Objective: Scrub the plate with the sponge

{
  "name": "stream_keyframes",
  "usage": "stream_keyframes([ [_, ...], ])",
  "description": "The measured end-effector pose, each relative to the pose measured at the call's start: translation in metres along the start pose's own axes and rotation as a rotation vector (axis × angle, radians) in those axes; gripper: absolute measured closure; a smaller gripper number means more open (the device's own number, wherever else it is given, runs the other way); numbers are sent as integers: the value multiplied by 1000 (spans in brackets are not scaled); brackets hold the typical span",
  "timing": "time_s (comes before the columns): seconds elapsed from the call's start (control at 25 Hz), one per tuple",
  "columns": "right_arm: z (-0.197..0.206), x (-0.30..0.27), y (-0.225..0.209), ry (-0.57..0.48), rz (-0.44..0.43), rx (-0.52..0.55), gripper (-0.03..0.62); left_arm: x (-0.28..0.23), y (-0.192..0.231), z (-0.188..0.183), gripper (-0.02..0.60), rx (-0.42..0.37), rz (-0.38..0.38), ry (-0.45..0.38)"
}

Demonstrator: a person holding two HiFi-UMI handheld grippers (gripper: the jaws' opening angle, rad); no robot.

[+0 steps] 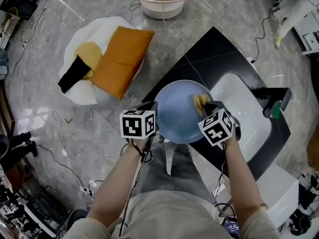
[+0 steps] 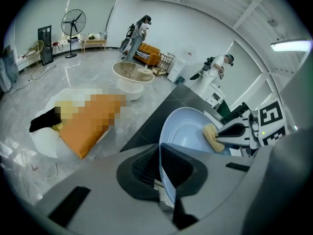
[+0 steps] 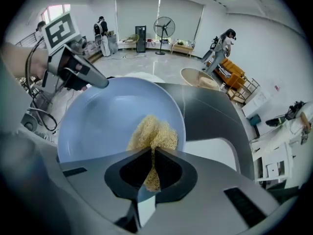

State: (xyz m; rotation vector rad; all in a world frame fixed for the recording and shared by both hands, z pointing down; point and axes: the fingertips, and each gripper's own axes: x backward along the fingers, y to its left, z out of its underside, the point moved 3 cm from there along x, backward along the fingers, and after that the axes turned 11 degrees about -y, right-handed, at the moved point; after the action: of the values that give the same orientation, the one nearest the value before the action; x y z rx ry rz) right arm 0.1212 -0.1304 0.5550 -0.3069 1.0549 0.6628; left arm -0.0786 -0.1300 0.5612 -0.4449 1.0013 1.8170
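On my feed an orange cushion [image 1: 122, 59] lies on a white beanbag [image 1: 82, 96], and a black cloth [image 1: 74, 74] is draped just left of it. A round white table [image 1: 162, 6] stands beyond. A white sink [image 1: 239, 108] is set in the black counter [image 1: 214, 49]. A standing fan [image 2: 73, 22] is far off.

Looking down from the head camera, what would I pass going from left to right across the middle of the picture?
In order: orange cushion → left gripper → blue plate → sponge → right gripper → white sink.

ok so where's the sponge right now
In the head view the sponge is pinched in the right tool, on the right side of the plate, beside the white sink.
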Motion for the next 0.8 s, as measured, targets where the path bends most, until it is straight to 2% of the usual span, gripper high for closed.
stream_keyframes([
  [0.16, 19, 13, 29, 40, -79, 16, 551, -1, 0, -1, 555, 12, -12, -6],
  [0.32, 20, 16, 87, 66, -261, 41, 551, -1, 0, 0, 555, 40, -11, -11],
  [0.4, 12, 12, 111, 55, -318, 65, 551, -1, 0, -1, 555, 46, -12, -10],
  [0.6, -22, -10, 134, -20, -353, 83, 551, 2, -1, 3, 555, 62, -7, -2],
  [0.8, -48, -26, 127, -44, -310, 159, 551, 7, -2, 7, 555, 77, 10, -8],
])
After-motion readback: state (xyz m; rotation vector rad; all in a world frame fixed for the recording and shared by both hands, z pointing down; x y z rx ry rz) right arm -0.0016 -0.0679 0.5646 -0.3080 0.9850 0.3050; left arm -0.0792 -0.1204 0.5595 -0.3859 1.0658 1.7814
